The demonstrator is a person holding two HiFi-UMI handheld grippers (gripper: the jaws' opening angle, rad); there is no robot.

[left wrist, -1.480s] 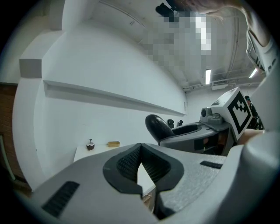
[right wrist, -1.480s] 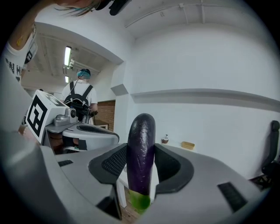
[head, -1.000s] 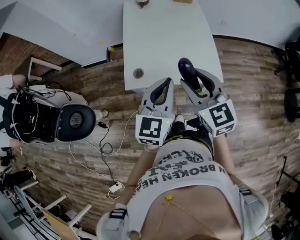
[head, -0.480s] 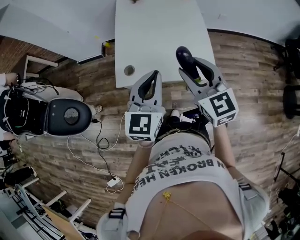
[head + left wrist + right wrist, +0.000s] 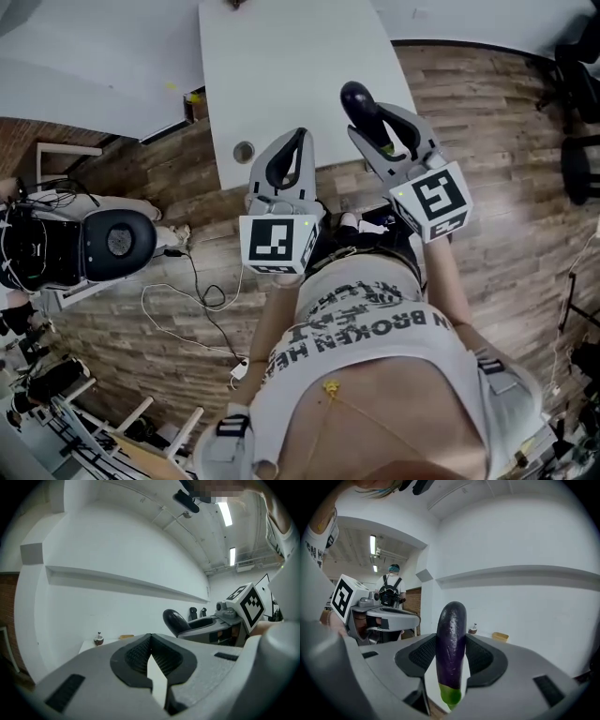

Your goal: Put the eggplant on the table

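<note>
Head view: left gripper (image 5: pixel 296 141) and right gripper (image 5: pixel 375 127) hover over the table's (image 5: pixel 281 75) near edge, with bare tabletop ahead. Left gripper view: jaws together, nothing between them. Right gripper view: pads clamp the upright eggplant (image 5: pixel 451 644), green end down, above the table edge.

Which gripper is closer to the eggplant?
Right. The right gripper is clamped on the eggplant, which sticks out past its jaws. The left gripper is shut and empty, off to the eggplant's left, not touching it.
</note>
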